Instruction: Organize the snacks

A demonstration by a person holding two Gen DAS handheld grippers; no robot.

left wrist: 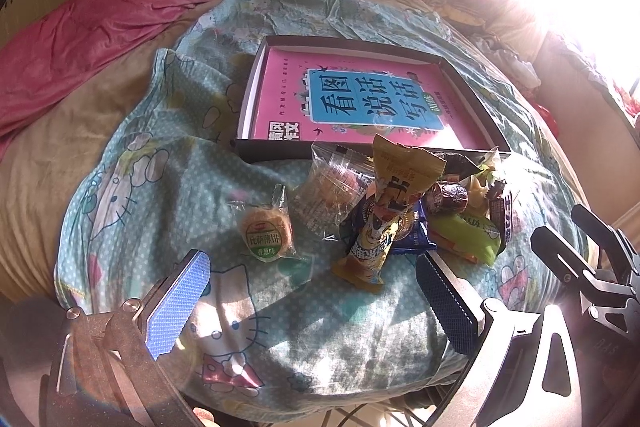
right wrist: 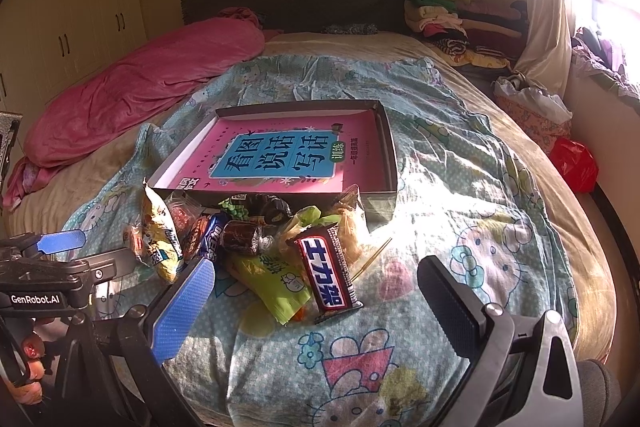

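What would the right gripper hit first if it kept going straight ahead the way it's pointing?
Probably the chocolate bar lying nearest between the open right gripper's fingers, then the snack pile behind it; depth is uncertain.

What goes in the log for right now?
left gripper: open, empty | right gripper: open, empty | snacks: piled beside box | box: holds book only

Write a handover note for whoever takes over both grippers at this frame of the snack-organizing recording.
Left gripper: open, empty, hovering short of the snacks.
Right gripper: open, empty, just in front of the chocolate bar.
Snack pile lies on the quilt in front of the shallow box; a round cracker pack sits apart, to its left.
The box holds only a pink book.
Done: nothing sorted yet.
Left: probably move every snack into the box.
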